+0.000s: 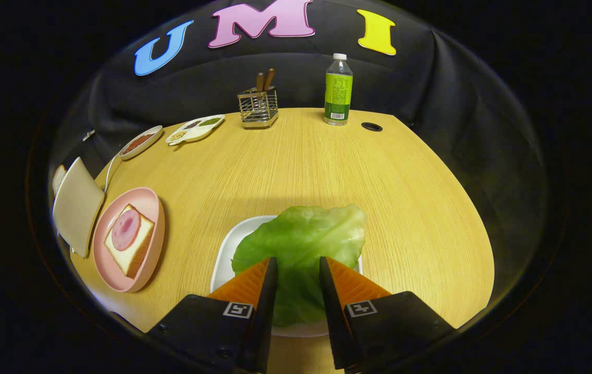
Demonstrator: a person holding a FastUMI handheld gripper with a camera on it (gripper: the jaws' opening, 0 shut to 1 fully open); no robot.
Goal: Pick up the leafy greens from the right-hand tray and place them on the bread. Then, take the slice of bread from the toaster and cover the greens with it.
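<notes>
A large green lettuce leaf (301, 234) lies on a white tray (228, 254) near the table's front edge. My gripper (297, 261) is right over it, open, and the leaf's near half shows in the gap between the two fingers. To the left, a pink plate (119, 283) carries a slice of bread (137, 254) topped with a round pink slice of ham (125, 229). Beyond the plate stands a pale toaster (75, 205), with a bread slice (58, 178) poking out at its far end.
Along the table's far edge stand a green-labelled bottle (338, 91), a wire holder with wooden-handled utensils (258, 108), a divided white dish of condiments (194, 129) and a small oval dish (140, 141). A cable hole (372, 127) sits near the bottle.
</notes>
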